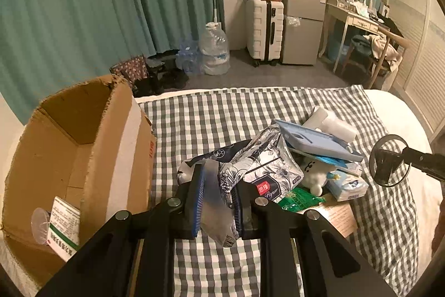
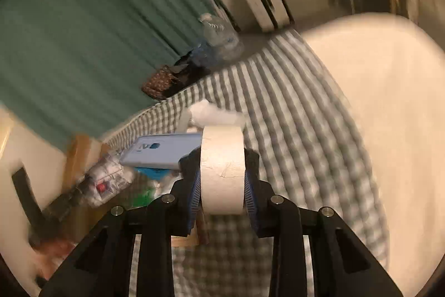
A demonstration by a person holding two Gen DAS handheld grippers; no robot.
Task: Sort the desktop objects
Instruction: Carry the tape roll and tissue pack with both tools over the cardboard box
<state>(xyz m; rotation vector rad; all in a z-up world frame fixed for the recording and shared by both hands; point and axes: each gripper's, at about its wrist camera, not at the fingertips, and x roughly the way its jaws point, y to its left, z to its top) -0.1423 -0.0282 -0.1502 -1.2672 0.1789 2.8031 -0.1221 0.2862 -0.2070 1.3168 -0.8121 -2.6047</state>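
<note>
My left gripper (image 1: 218,185) is shut on the grey plastic end flap of a black-and-white floral tissue pack (image 1: 264,166), which hangs just above the checked bedsheet (image 1: 222,113). An open cardboard box (image 1: 83,152) stands to its left and holds a green-and-white medicine box (image 1: 64,230) and a clear plastic lid (image 1: 40,224). In the blurred right wrist view my right gripper (image 2: 222,166) is shut on a cream tape roll (image 2: 222,171) above the sheet. From the left wrist view that roll shows as a ring (image 1: 389,160) at the right.
A pile lies right of the tissue pack: a blue case (image 1: 314,141), a white roll (image 1: 333,121), a white plush toy (image 1: 314,171), a small tissue packet (image 1: 347,185), a green packet (image 1: 300,199). On the floor beyond the bed stand water bottles (image 1: 214,49) and a suitcase (image 1: 264,32).
</note>
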